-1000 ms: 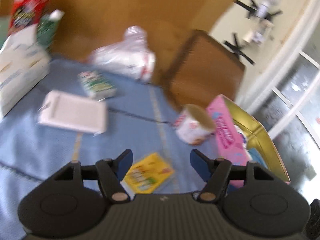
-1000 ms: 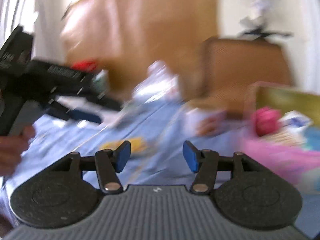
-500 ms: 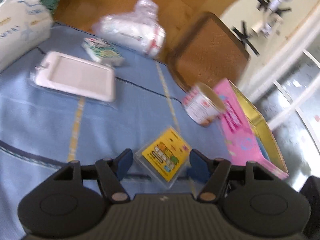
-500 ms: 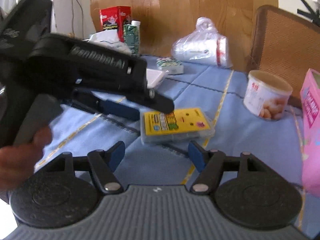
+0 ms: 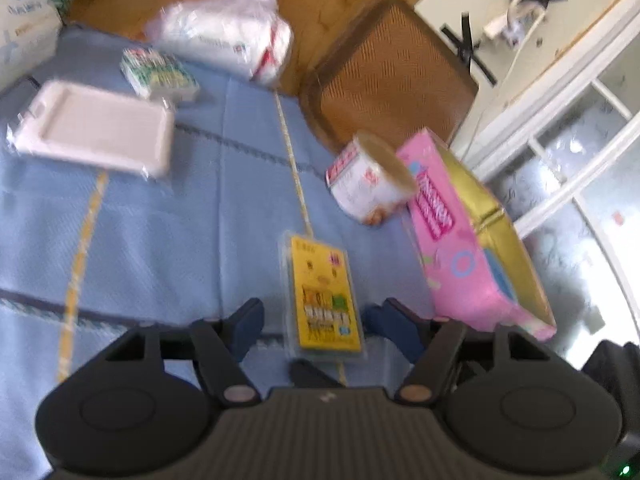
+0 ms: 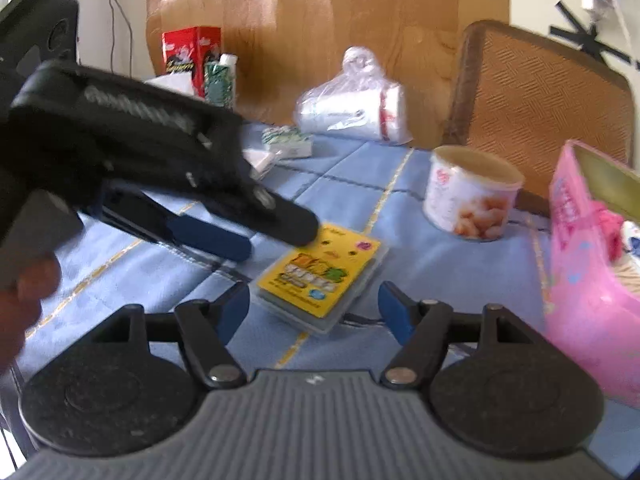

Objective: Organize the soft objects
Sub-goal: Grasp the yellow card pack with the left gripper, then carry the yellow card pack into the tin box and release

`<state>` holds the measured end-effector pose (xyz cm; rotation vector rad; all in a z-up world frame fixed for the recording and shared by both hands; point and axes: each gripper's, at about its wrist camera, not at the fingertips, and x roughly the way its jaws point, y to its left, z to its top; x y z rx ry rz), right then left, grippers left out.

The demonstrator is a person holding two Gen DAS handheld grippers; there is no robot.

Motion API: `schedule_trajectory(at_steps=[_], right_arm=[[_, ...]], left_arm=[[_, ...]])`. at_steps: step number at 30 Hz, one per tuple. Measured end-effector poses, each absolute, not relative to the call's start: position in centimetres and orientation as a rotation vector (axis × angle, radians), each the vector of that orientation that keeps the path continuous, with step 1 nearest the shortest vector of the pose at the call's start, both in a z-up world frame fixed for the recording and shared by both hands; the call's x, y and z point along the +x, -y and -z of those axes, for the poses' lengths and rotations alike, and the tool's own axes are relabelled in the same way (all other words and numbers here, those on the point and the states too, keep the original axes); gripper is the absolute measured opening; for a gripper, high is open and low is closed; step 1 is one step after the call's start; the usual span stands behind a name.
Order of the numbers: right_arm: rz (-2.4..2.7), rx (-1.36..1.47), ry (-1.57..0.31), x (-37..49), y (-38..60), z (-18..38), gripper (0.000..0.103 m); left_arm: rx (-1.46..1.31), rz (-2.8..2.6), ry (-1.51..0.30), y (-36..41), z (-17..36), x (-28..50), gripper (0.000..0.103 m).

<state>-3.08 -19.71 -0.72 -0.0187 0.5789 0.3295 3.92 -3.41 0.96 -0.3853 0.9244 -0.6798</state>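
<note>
A blue cloth with yellow and dark stripes point(image 5: 168, 220) is covering the counter, and a wooden panel point(image 6: 360, 4) is standing along its far edge. In the left wrist view, going left to right, a white flat tray point(image 5: 96, 132) is lying at ten o'clock, a green-printed packet point(image 5: 158, 72) and a clear bag of white goods point(image 5: 224, 36) are resting at eleven, and a woven chair back point(image 5: 392, 76) is rising at one o'clock. A round tub point(image 5: 368, 180) is sitting just beside a pink box point(image 5: 472, 248) at two o'clock. The yellow pack in its clear sleeve point(image 5: 324, 300) is lying flat on the cloth between the spread fingers of the left gripper point(image 5: 314, 322), pads not touching it. In the right wrist view the right gripper point(image 6: 314, 306) is also standing open around the same pack, not pressing it.
</note>
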Motion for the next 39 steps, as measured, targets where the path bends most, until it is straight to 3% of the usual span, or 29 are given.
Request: schedule_trajectory(at_steps=[9,17,23,29,32,39], right_arm=[[-0.266,-0.067,-0.392,-6.1,20.0,-0.9,0.063],[-0.057,-0.100,-0.225,-9.2,25.4,-3.3,0.063],[0.094,-0.037,-0.202,-10.1,32.3,-3.2,0.063],[0.234,-0.035,-0.262,-6.7,37.7,-1.5,0.064],[0.317,-0.029,-0.311,-5.5,39.4,-0.6,0.064],[0.290,0.083,-0.234,-8.0,39.0,-1.1,0.064]], left_arm=[[-0.330,0.717,-0.834,6.1,-5.0,2.1,0.064],[-0.200,0.872,-0.755,15.4,-9.2,1.3,0.064],[-0.101,0.973,-0.741,24.3,-9.4,0.9,0.064],[-0.049,0.942,-0.767,31.8,-8.2,3.3,0.071],[-0.081,0.919,-0.796,31.1,-7.8,4.0,0.071],[-0.079,0.924,-0.769,26.3,-7.9,2.9,0.072]])
